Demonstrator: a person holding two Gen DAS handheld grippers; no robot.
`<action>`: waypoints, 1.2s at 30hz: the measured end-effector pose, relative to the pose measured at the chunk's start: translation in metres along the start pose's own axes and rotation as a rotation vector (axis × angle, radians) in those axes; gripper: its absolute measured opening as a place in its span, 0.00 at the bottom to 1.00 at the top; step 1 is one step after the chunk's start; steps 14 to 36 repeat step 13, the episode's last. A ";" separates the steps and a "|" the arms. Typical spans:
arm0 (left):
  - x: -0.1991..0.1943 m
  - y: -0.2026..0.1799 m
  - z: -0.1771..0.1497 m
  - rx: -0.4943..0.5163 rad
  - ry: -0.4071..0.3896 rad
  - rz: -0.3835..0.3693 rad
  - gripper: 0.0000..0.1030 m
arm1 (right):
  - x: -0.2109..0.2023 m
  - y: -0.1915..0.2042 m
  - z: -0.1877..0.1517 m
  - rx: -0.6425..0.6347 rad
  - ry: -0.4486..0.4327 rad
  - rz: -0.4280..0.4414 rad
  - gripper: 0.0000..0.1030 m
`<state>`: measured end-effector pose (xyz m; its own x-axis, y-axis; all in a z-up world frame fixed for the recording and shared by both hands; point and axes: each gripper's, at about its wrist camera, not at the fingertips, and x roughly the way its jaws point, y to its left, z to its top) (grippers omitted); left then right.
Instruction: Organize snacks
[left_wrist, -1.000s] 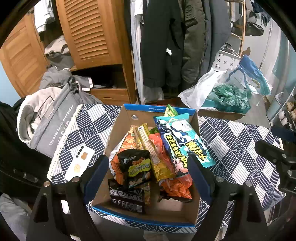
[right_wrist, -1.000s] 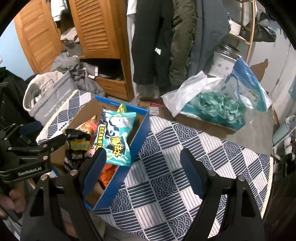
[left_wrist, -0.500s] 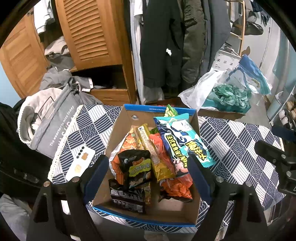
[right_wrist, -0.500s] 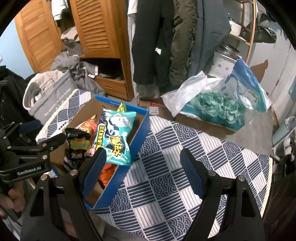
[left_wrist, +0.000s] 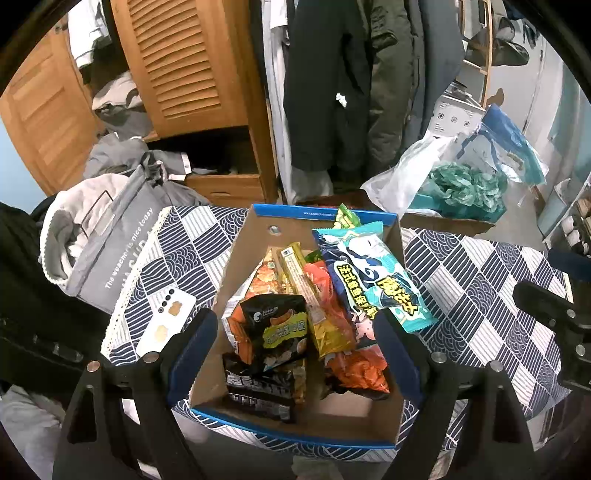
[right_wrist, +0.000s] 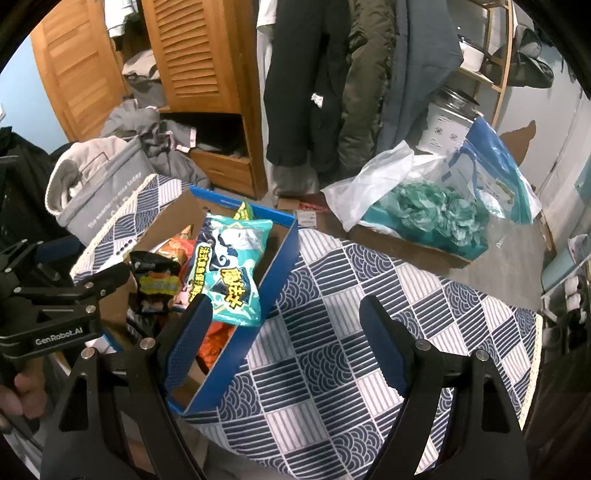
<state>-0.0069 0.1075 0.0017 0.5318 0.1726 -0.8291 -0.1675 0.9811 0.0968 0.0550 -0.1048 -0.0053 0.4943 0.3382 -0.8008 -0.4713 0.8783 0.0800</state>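
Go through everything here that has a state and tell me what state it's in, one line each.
left gripper: open, empty, over the box
right gripper: open, empty, over the tablecloth
snack box: open, holding snacks
teal snack bag: sealed, leaning over the box's right wall
black snack bag: sealed, on top of the pile
phone: face down
wardrobe door: open

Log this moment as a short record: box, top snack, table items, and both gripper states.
box: open blue-edged cardboard box on the patterned tablecloth, full of snacks
top snack: teal packet leaning over the right wall
beside box: white phone, on its left
left hand-held gripper: open, empty, over the box
right hand-held gripper: open, empty
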 end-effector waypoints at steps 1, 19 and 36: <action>0.000 0.000 0.000 -0.001 0.002 -0.001 0.85 | -0.001 -0.001 -0.001 0.000 -0.001 -0.001 0.79; 0.000 0.001 0.000 0.004 -0.001 -0.019 0.86 | -0.002 -0.001 -0.003 -0.003 0.004 -0.001 0.79; 0.000 0.001 0.000 0.004 -0.001 -0.019 0.86 | -0.002 -0.001 -0.003 -0.003 0.004 -0.001 0.79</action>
